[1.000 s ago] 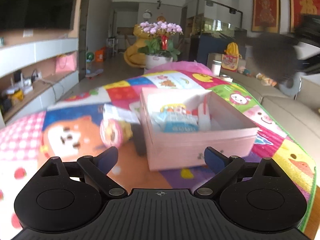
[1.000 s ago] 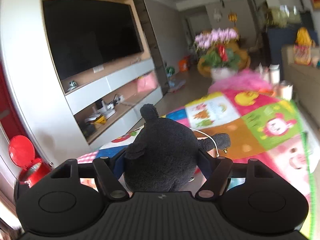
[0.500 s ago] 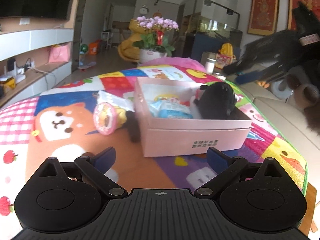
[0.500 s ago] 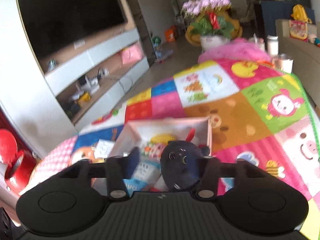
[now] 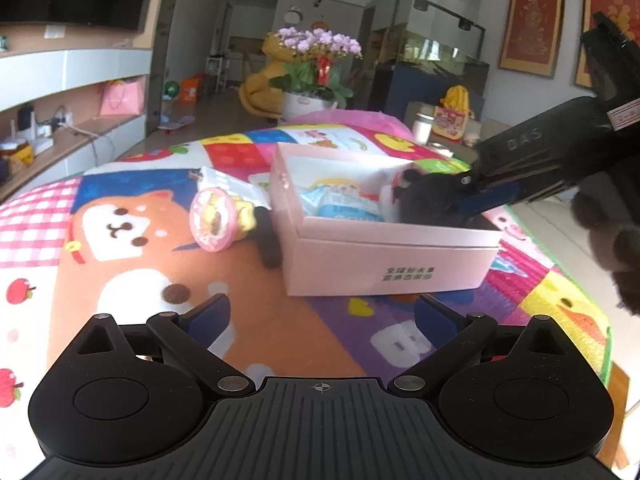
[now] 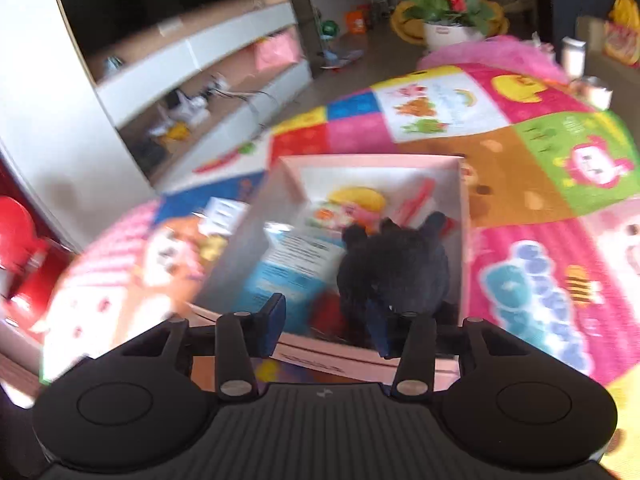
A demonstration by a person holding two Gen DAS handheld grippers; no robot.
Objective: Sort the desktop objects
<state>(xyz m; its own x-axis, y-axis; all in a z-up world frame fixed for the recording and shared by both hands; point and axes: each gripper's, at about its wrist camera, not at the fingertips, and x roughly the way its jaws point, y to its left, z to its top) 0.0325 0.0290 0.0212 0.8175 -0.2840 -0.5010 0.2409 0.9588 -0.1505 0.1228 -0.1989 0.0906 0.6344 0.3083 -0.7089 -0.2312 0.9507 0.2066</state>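
An open pink box (image 5: 384, 240) stands on the colourful play mat. A black plush toy (image 5: 428, 200) lies inside it at the right end, next to a blue packet (image 5: 340, 208). My right gripper (image 5: 468, 192) reaches down into the box from the right. In the right wrist view its jaws (image 6: 328, 324) stand partly apart; the plush (image 6: 396, 268) rests ahead of the right finger (image 6: 380, 332) and is not squeezed between the pads. My left gripper (image 5: 322, 316) hovers before the box's near wall, its jaws opening wide with nothing between them.
Left of the box lie a round pink toy (image 5: 212, 220), a white packet (image 5: 224, 184) and a dark object (image 5: 268, 240). A hand in a dark fuzzy glove (image 5: 616, 240) holds the right gripper. The mat's edge (image 5: 600, 320) runs along the right.
The right gripper came down over the box with the plush; its jaws narrowed and the plush now lies in the box. The left gripper barely moved and its jaws widened slightly.
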